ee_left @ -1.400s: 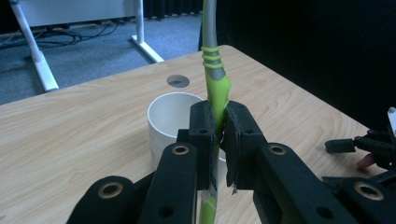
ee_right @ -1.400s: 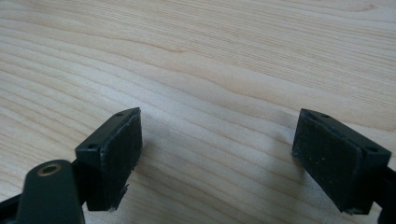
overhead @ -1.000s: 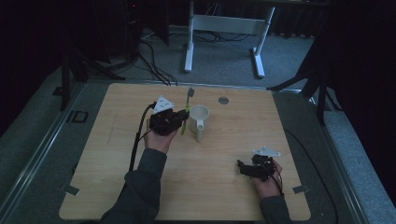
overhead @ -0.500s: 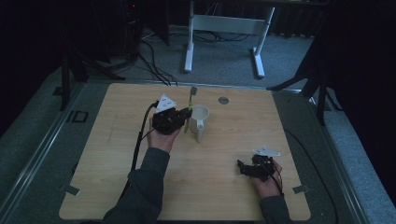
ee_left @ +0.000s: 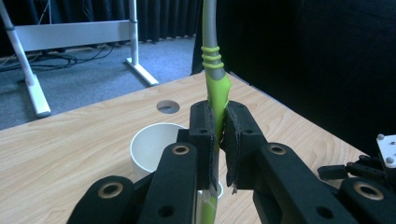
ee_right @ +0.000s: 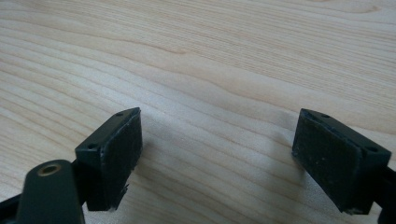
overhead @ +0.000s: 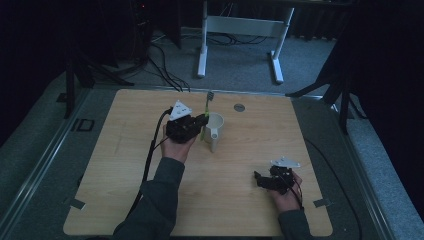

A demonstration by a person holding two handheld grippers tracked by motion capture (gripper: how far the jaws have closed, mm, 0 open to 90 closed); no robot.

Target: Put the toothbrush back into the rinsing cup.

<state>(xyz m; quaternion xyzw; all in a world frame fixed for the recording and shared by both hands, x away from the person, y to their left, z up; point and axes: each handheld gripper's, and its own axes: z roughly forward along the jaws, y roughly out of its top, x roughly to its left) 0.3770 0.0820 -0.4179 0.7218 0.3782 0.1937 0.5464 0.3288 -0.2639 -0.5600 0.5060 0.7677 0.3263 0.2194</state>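
Left gripper (ee_left: 219,140) clamps a slim green-grey toothbrush (ee_left: 215,88) above the round white mug (ee_left: 152,147)

Light wooden table (overhead: 150,200) is carrying a white mug (overhead: 215,131), sitting just below and behind the left jaws; a round grommet hole (overhead: 239,107) is lying in the tabletop beyond them. Bare woodgrain is showing between the spread right jaws

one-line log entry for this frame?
left tool: shut on toothbrush | over mug | right tool: open, idle on table
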